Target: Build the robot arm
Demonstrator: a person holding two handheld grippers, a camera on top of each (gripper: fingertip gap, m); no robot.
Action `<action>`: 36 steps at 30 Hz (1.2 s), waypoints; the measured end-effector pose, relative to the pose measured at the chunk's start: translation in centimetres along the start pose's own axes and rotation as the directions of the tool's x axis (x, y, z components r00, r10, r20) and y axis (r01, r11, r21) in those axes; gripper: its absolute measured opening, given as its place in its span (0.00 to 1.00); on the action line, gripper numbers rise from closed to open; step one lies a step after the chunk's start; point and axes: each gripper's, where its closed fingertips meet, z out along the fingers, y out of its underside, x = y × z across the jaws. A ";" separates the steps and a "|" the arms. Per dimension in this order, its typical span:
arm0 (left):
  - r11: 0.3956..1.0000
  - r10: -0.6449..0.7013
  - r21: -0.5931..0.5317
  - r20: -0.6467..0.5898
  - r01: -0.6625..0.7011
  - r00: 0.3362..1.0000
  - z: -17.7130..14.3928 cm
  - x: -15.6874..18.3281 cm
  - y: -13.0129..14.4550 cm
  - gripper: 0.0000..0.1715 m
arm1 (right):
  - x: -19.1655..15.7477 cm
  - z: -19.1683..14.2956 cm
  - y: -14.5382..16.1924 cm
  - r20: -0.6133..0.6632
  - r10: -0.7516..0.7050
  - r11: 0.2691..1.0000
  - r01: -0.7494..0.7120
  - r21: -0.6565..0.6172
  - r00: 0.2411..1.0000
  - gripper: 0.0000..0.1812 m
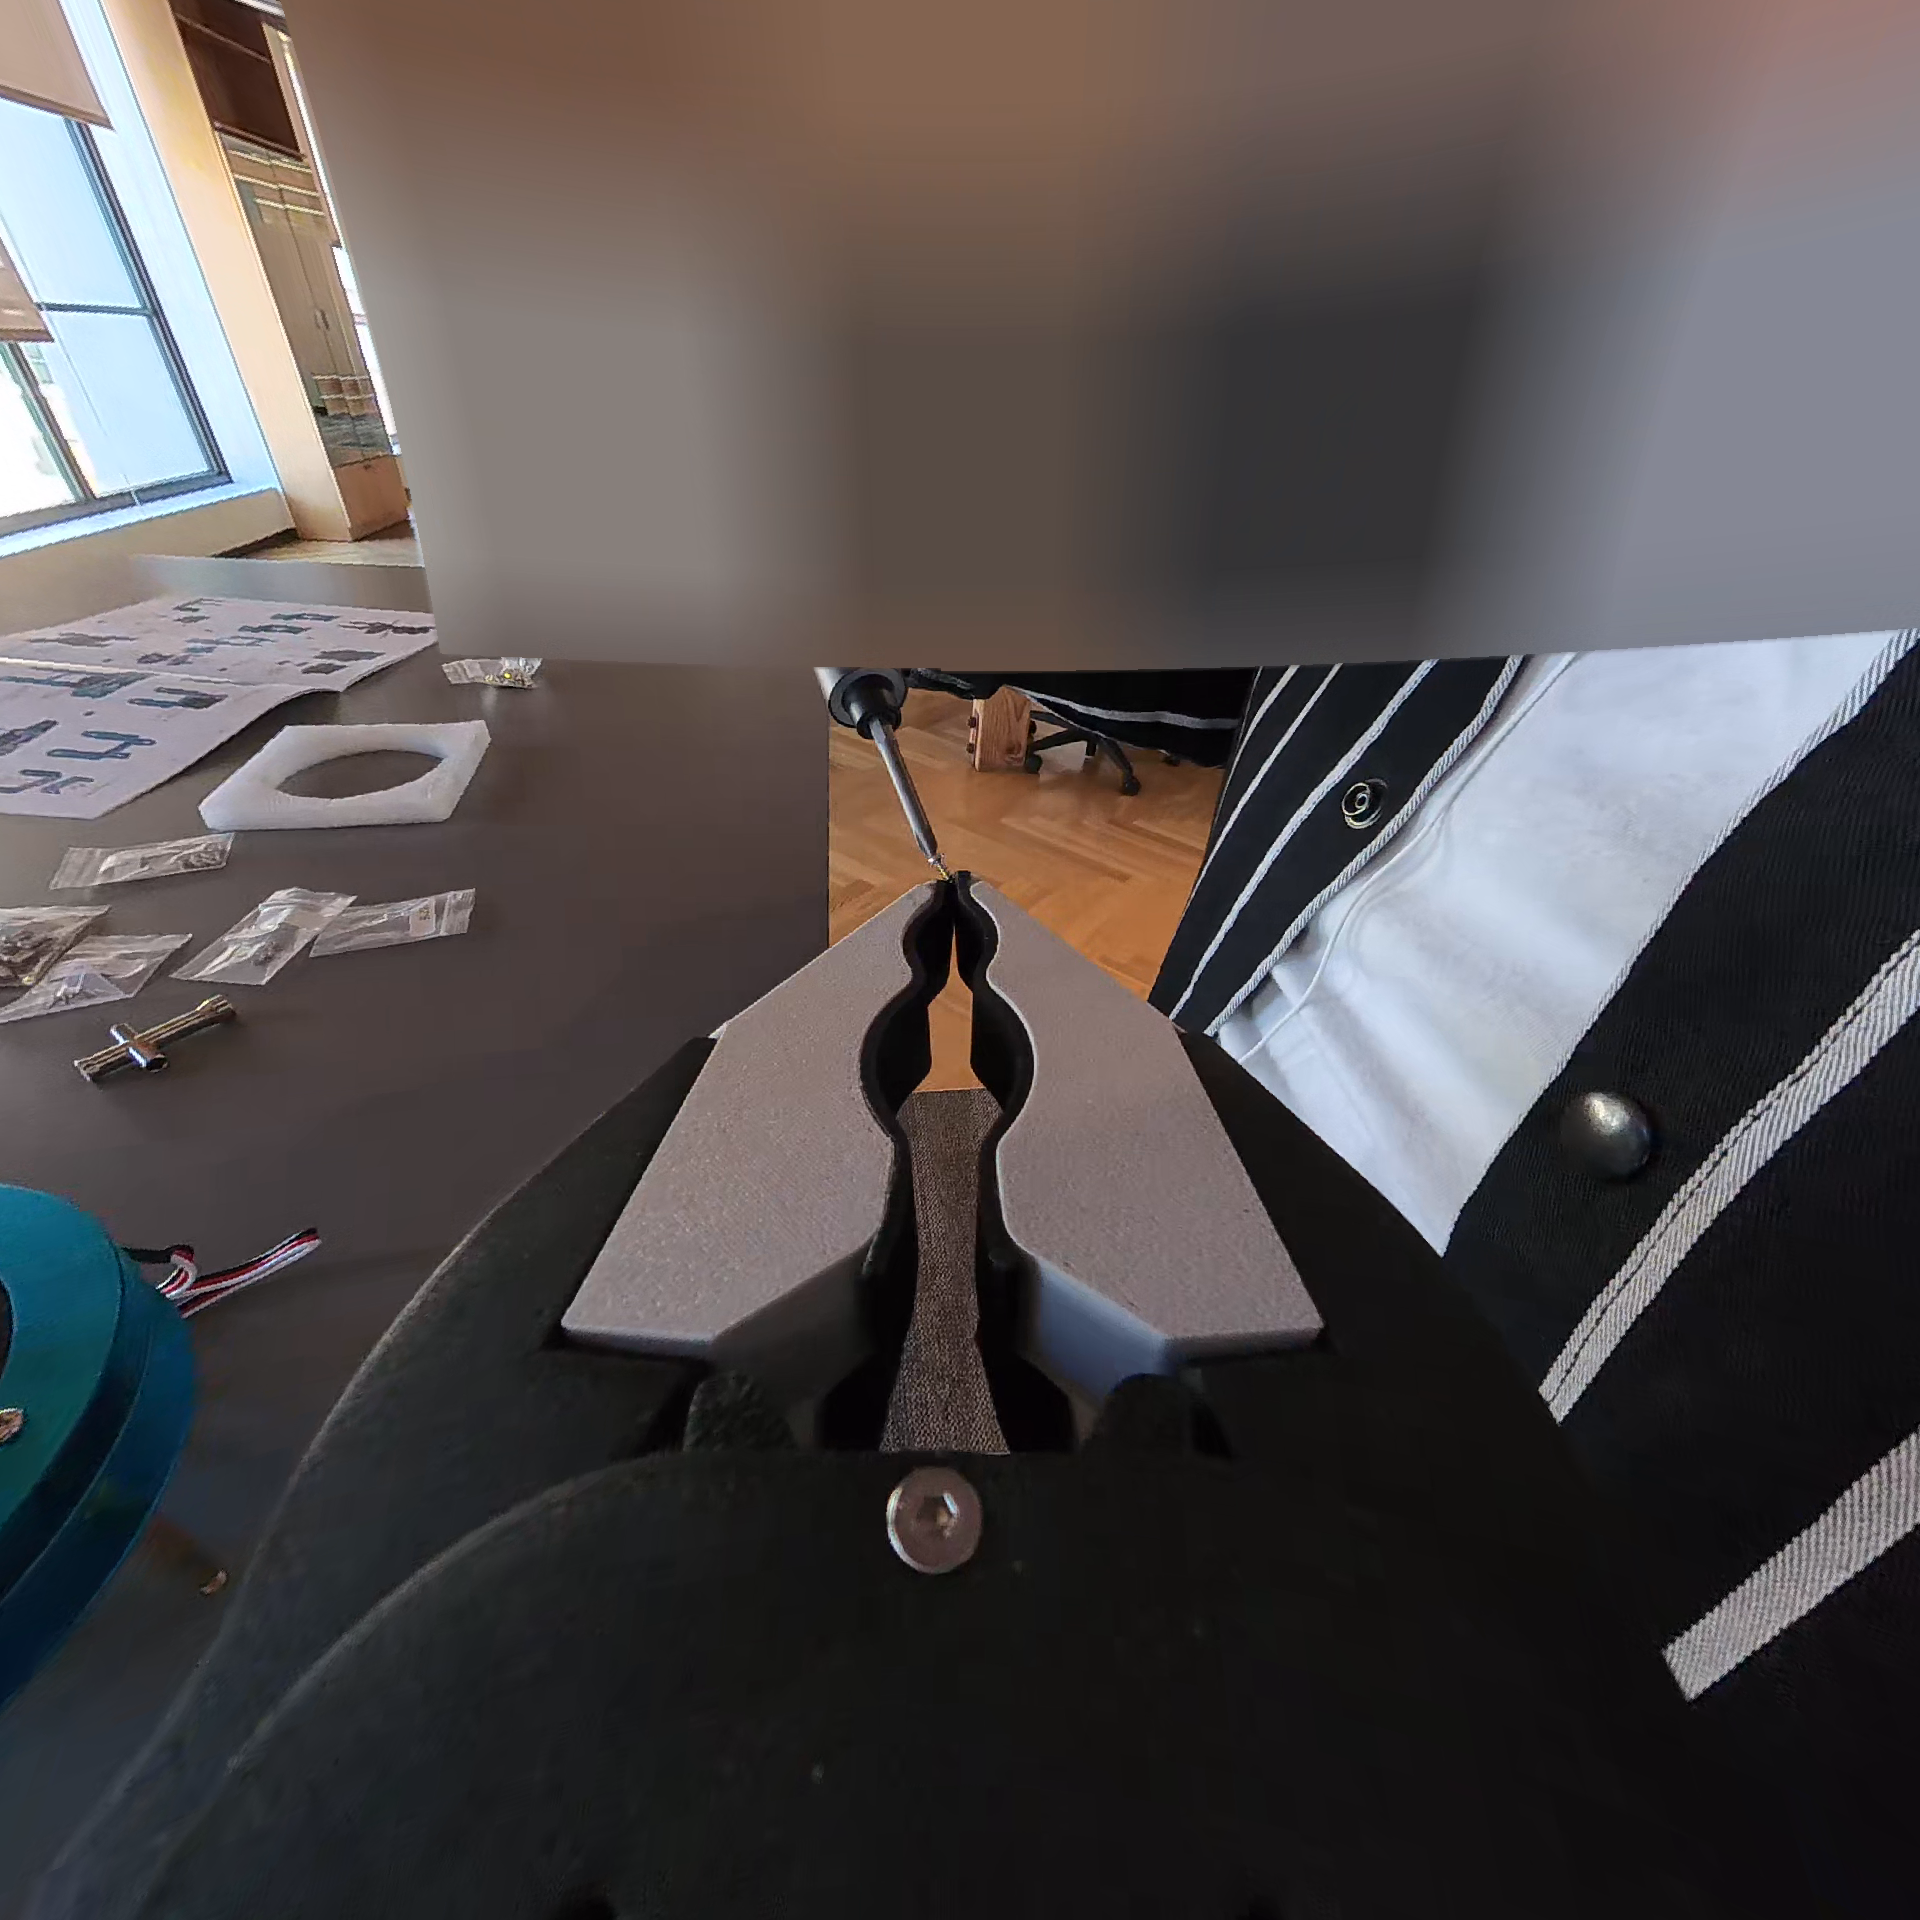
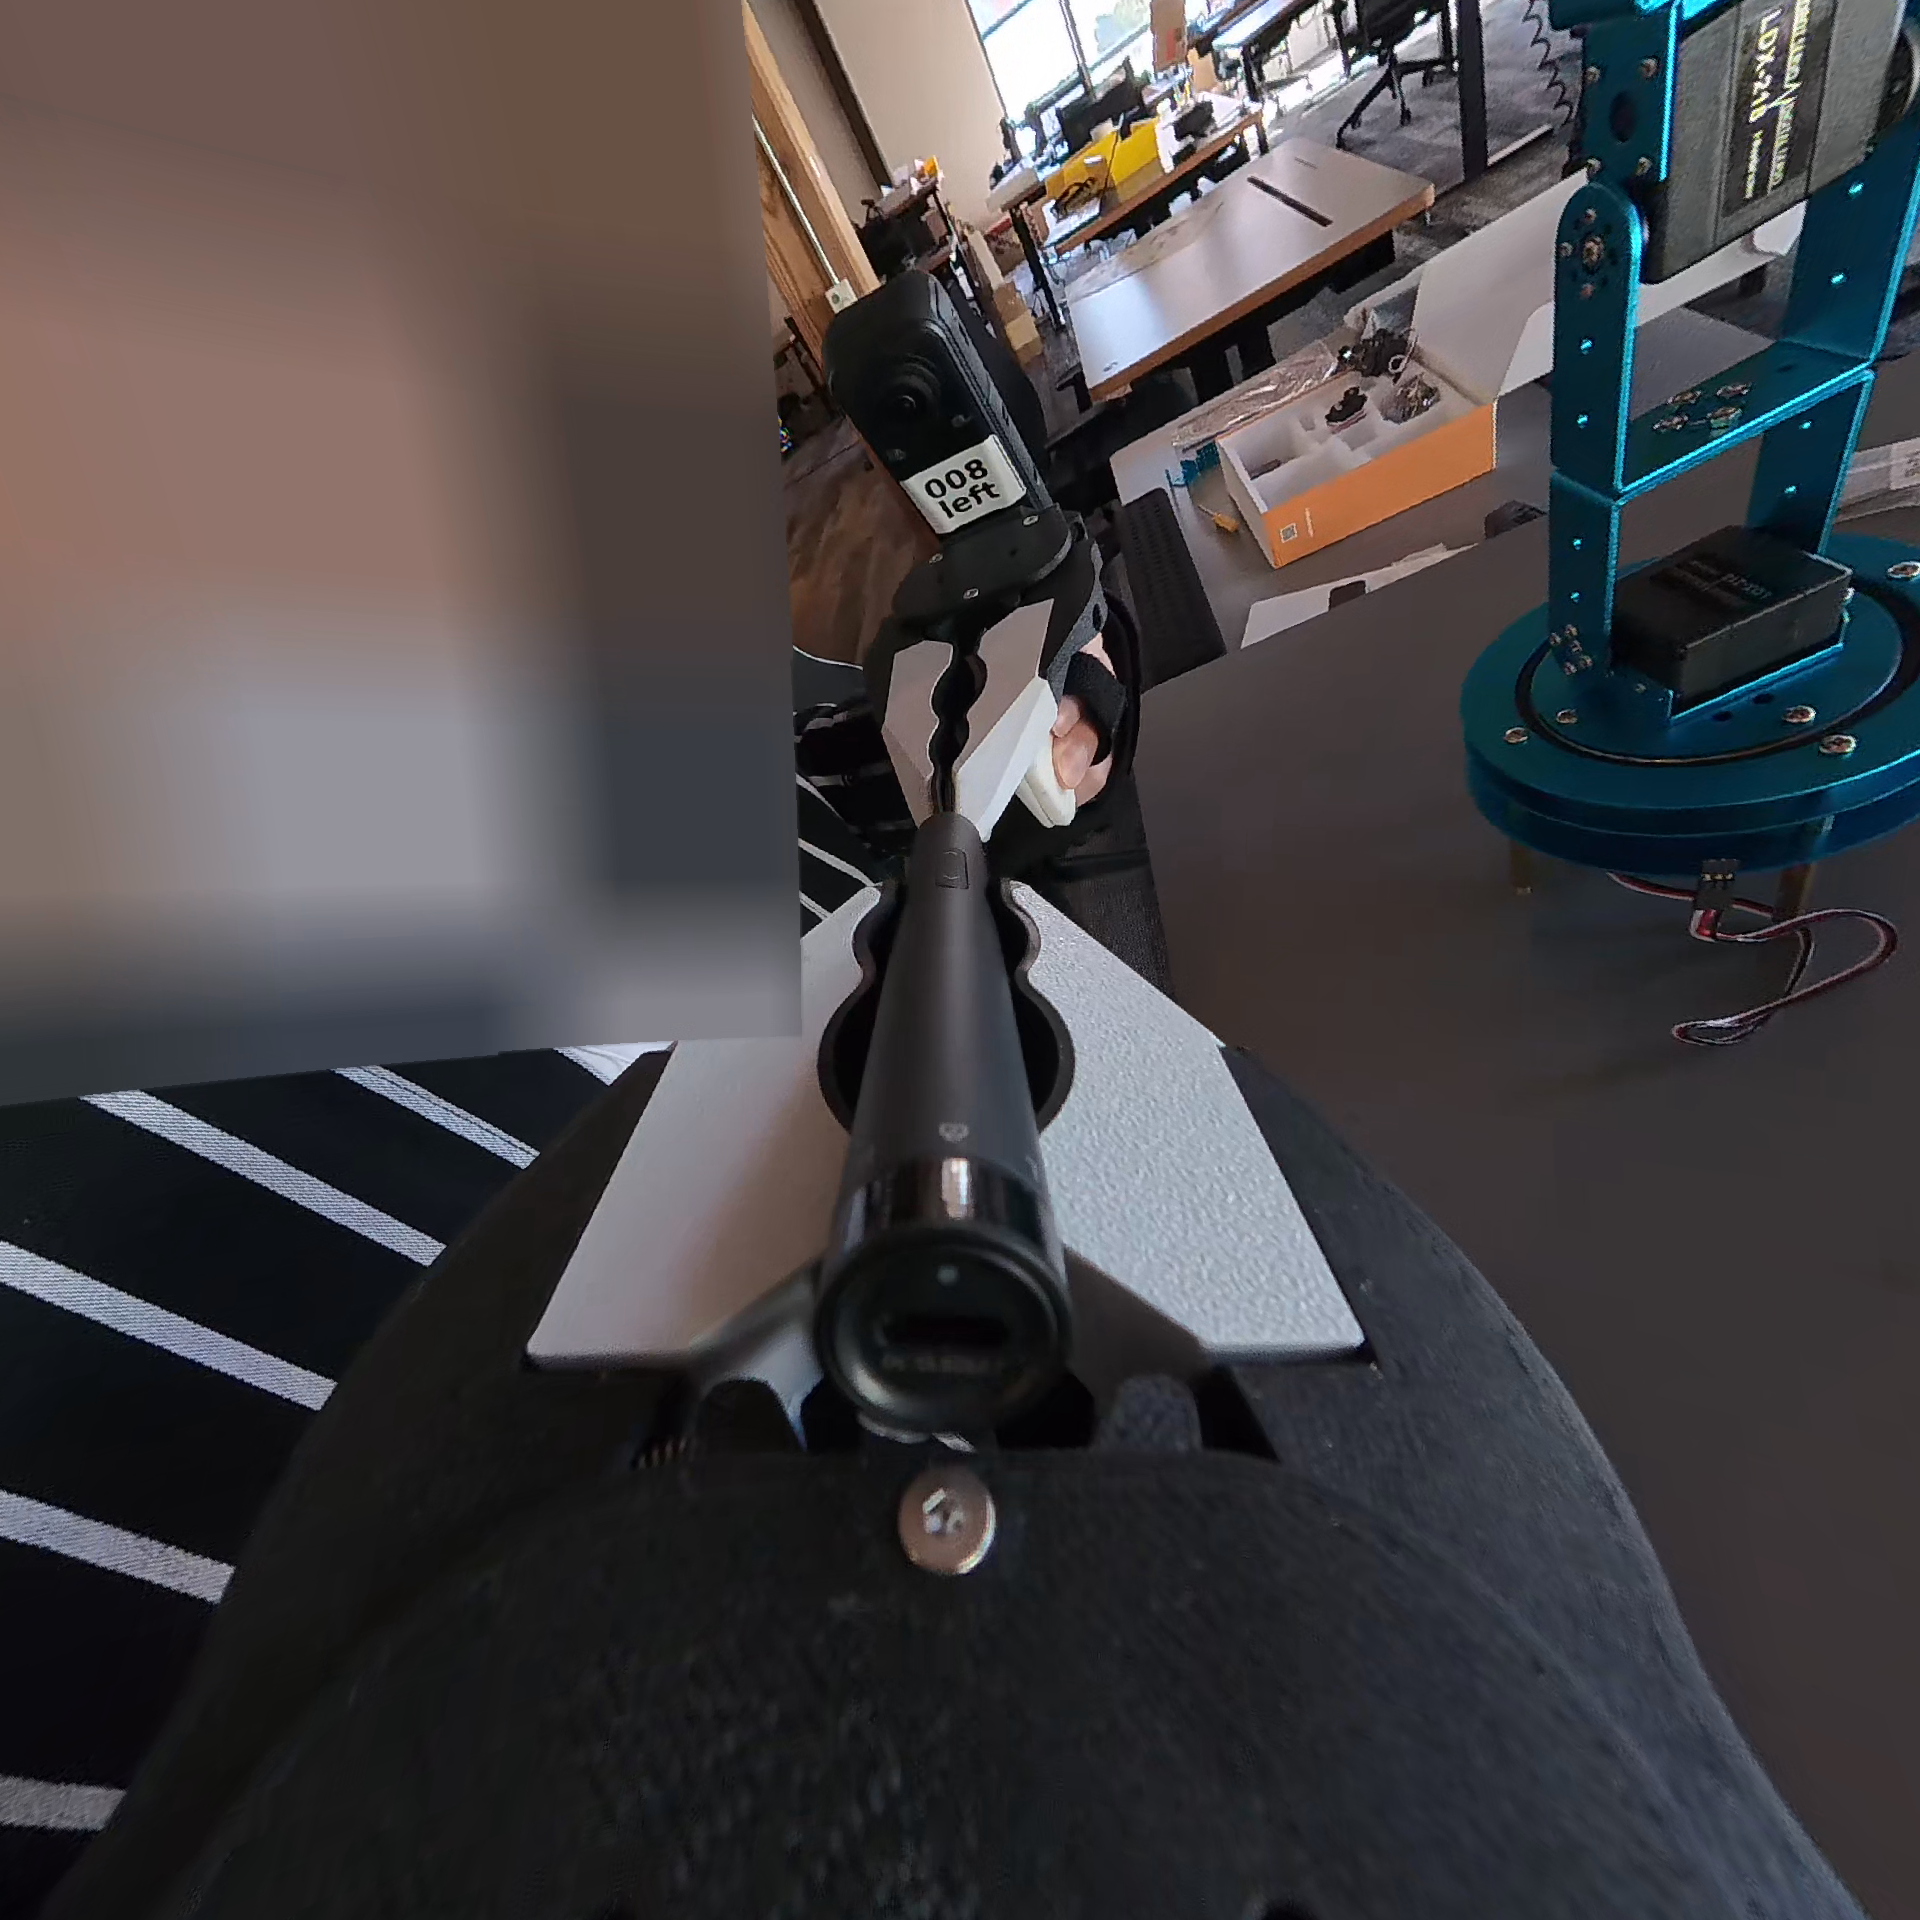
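- Left tongs [image 1: 953, 883], with pale grey wedge-shaped fingers on a black body, are closed at the tips, pinching a tiny brass-coloured screw [image 1: 943, 878] held out past the surface edge, over a wooden parquet floor [image 1: 1049, 842].
- Touching that screw from above is the thin metal bit of a slim black electric screwdriver [image 1: 891, 764], slanting down from the upper left.
- Far left on the dark grey surface [image 1: 582, 935] lie a printed paper sheet [image 1: 156, 686], a white foam square frame with a round hole [image 1: 348, 774], several small clear plastic bags of hardware [image 1: 260, 925] and a silver cross-shaped socket wrench [image 1: 156, 1034].
- At the left edge sits a round teal metal base [image 1: 73, 1382], with a red, white and black ribbon wire [image 1: 244, 1257] beside it.
- On the right is a person's dark jacket with white stripes [image 1: 1662, 1143] over a white shirt.
- Right tongs [image 2: 940, 904], same build, are closed around the barrel of the black screwdriver [image 2: 935, 1091], which runs forward between the fingers, its rear port facing the camera.
- Beyond its tip, the left tongs [image 2: 951, 717] are held by a hand in a black fingerless glove [image 2: 1091, 727], with a black camera mounted on top.
- To the right stands a teal metal robot arm on a round base [image 2: 1704, 675], with a wire trailing on the surface.
- Behind it sits an open orange and white cardboard box [image 2: 1351, 488].
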 end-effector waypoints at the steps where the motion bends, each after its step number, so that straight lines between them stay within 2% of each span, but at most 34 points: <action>1: 1.000 0.001 0.000 0.000 -0.001 1.000 0.0 0.0 0.0 0.00 | 0.0 0.0 0.0 0.000 0.000 1.000 0.000 -0.001 1.000 0.10; 22: 0.999 -0.049 -0.019 -0.011 0.049 0.999 0.5 -0.4 0.6 0.00 | 0.3 -0.3 0.6 -0.006 -0.011 1.000 0.010 -0.017 1.000 0.10; 27: 0.998 -0.060 -0.014 -0.014 0.060 0.998 0.7 -0.4 0.5 0.04 | 0.5 -0.2 0.7 -0.009 -0.011 1.000 0.011 -0.017 1.000 0.10; 31: 0.997 -0.071 -0.014 0.009 0.071 0.997 0.5 -0.9 0.7 0.11 | 0.7 -0.3 0.5 -0.018 -0.015 1.000 0.015 -0.007 1.000 0.10; 33: 0.996 -0.087 0.007 0.048 0.086 0.995 0.0 -1.6 0.6 0.16 | 0.9 -0.5 0.4 -0.034 -0.031 1.000 0.031 0.005 0.999 0.10; 36: 0.991 -0.123 0.066 0.176 0.113 0.977 -1.8 -3.7 0.4 0.23 | 1.4 -1.0 -0.2 -0.089 -0.100 0.994 0.104 0.040 0.991 0.10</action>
